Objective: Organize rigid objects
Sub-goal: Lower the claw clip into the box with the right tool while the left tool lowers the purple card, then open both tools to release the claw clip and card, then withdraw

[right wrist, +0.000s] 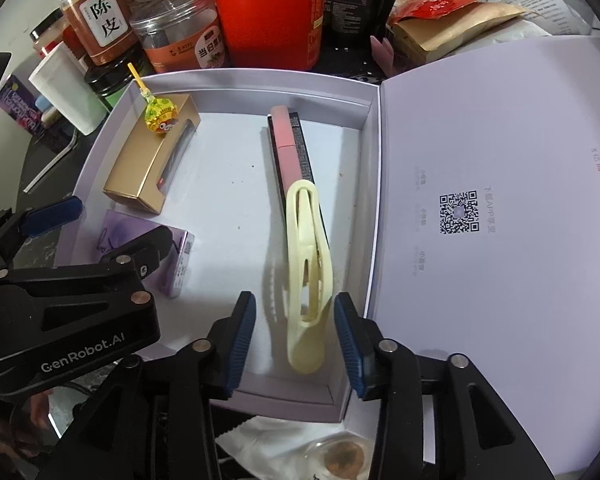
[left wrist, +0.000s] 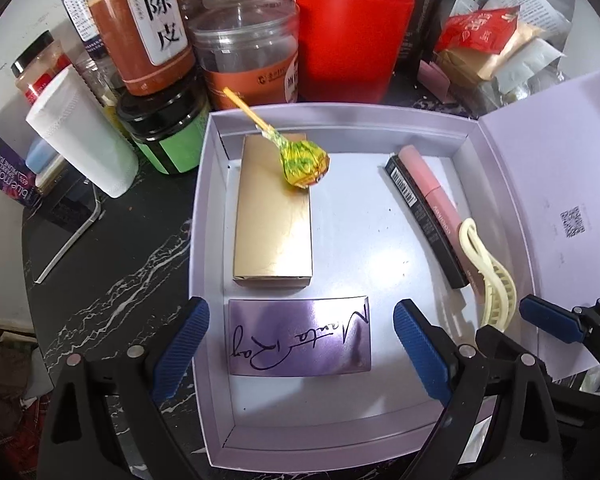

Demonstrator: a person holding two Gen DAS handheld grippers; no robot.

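A black counter [left wrist: 112, 300] veined with white marble streaks carries a crowded back row of jars, among them a tall red canister [left wrist: 352, 32] and a roll of white paper [left wrist: 84, 136], with a pale wall [left wrist: 4, 40] behind at the left.

In the tray [left wrist: 210, 216], the lollipop [left wrist: 304, 164] lies on the box [left wrist: 274, 216] at left; the card [left wrist: 300, 336] sits below it; the hair clip [left wrist: 492, 276] rests on the tube [left wrist: 432, 196] at right.
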